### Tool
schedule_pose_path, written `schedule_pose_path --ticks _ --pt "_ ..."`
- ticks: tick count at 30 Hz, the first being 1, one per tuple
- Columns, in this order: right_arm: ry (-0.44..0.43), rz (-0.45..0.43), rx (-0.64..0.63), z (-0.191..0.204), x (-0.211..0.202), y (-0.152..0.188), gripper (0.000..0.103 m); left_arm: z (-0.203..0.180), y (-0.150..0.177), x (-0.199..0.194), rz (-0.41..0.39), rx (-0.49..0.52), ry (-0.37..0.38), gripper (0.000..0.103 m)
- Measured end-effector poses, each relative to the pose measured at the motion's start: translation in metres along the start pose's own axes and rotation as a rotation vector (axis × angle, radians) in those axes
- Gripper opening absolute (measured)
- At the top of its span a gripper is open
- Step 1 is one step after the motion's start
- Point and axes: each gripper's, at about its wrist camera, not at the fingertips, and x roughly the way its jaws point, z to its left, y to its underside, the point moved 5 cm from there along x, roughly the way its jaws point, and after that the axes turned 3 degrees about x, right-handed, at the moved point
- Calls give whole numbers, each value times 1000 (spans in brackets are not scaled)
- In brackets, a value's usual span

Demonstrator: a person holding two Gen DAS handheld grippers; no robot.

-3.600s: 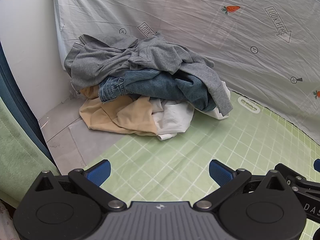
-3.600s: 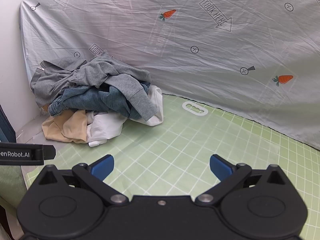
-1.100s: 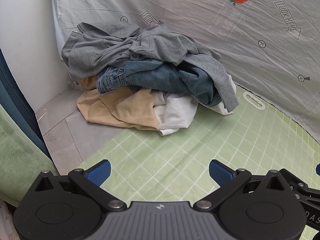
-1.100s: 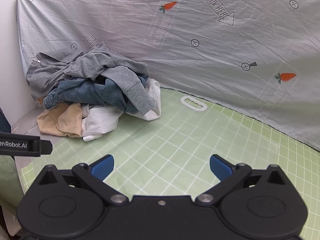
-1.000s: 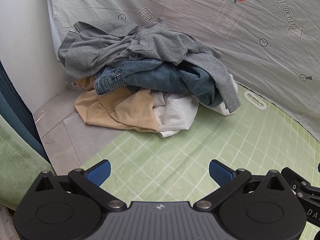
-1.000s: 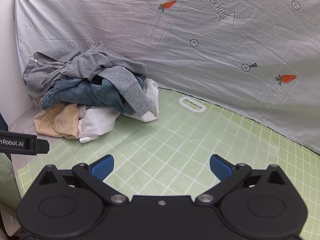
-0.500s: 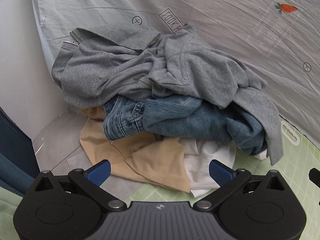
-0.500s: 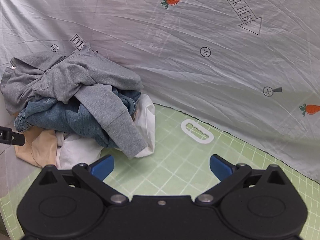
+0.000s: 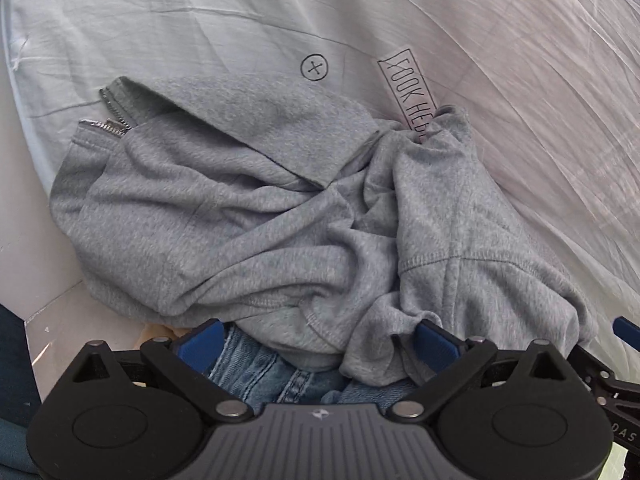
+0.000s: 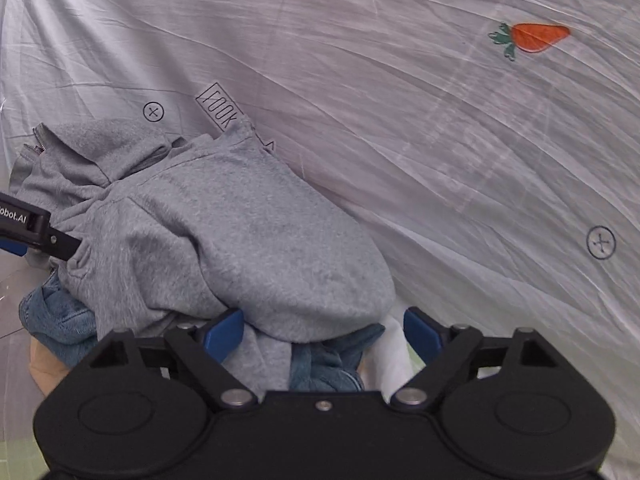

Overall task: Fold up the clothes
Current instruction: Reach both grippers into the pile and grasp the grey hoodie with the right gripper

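Note:
A crumpled grey zip hoodie lies on top of a pile of clothes and fills the left wrist view; it also shows in the right wrist view. Blue jeans lie under it, also seen in the right wrist view. My left gripper is open, its fingers astride the hoodie's lower edge. My right gripper is open, its fingers astride the hoodie's right side, above a white garment. A beige garment lies at the bottom of the pile.
A grey sheet printed with carrots, crosses and arrows hangs right behind the pile. A white wall stands on the left. The left gripper's body enters the right wrist view from the left edge.
Both grippers have moved forward from above the green mat up to the clothes pile. Their open fingers now reach around the grey hoodie's edges.

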Motion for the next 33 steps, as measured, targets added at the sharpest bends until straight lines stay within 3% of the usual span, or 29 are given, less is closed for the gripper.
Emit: schedule_pose_path --ticks 2,4,6,7,11,14,18,22,24,25,30,33 --pt "-32 -2 -27 8 11 -2 74 -7 -1 4 -4 22 16 89" --pt "-72 -1 -16 13 16 -2 45 -11 -1 7 -9 28 42 80" --pt "-96 -11 -7 17 16 -1 38 -15 0 6 -19 32 60 65" --pt "-97 -23 -13 19 14 0 29 -17 0 5 -24 34 69 59" --pt "-67 -87 24 14 -13 5 16 -24 5 0 -35 38 82 10" --pt "-42 -136 56 10 -35 8 10 -30 9 -18 -80 68 61 7" --pt "-3 -197 123 -2 -73 16 8 -31 15 -56 -141 79 97 6" --pt "58 -232 210 -20 -123 36 8 -48 35 -92 -170 112 143 5" --pt "104 -241 235 -27 -148 53 8 -64 51 -115 -185 147 214 0" --pt "125 -241 251 -31 -160 62 8 -74 58 -128 -185 151 273 0" --pt "202 -227 331 -48 -207 109 8 -124 104 -164 -177 295 355 0" --pt "215 -201 341 -45 -222 135 8 -117 116 -156 -117 222 349 0"
